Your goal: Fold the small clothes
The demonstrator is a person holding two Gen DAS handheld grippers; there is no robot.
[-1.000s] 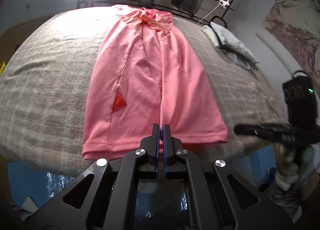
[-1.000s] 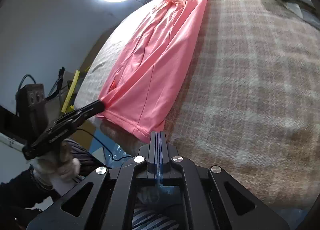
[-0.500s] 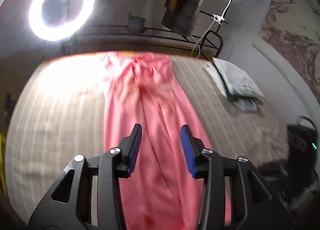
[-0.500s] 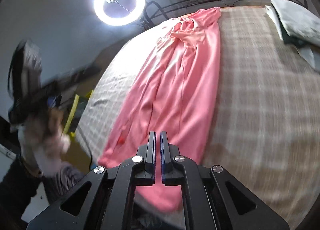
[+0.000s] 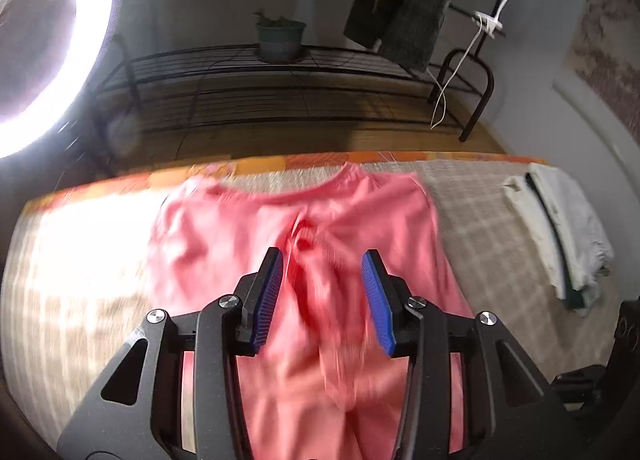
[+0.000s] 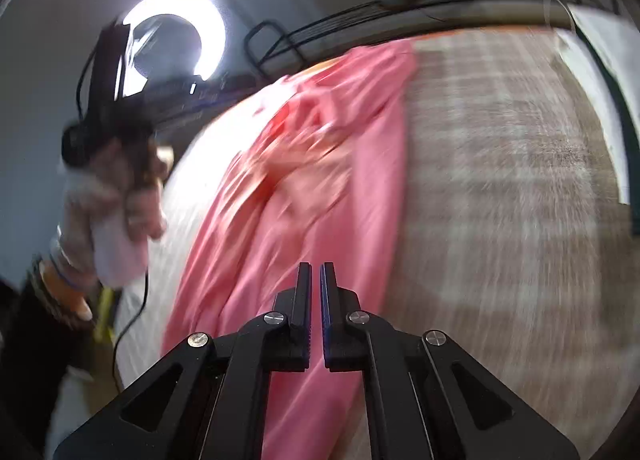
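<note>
A pink garment (image 5: 320, 216) lies stretched lengthwise on a bed with a beige plaid blanket (image 5: 484, 220); its creased far end reaches the far edge. My left gripper (image 5: 323, 254) hovers over that creased far part, jaws open, blue pads apart, nothing pinched. In the right wrist view the pink garment (image 6: 320, 180) runs up the left half of the blanket (image 6: 500, 180). My right gripper (image 6: 317, 266) is shut above the cloth's near stretch with nothing between its pads. A gloved hand (image 6: 112, 204) carries the left gripper at the left of that view, blurred.
A stack of folded white clothes (image 5: 560, 228) lies at the bed's right edge. Beyond the bed stand a black metal rack (image 5: 280, 92) with a plant pot (image 5: 280, 36), a ring light (image 5: 48, 40) and hanging dark clothes (image 5: 404, 0).
Both grippers have swept forward along the garment from its near hem toward the far end. The left jaws went from shut to open; the right stayed shut.
</note>
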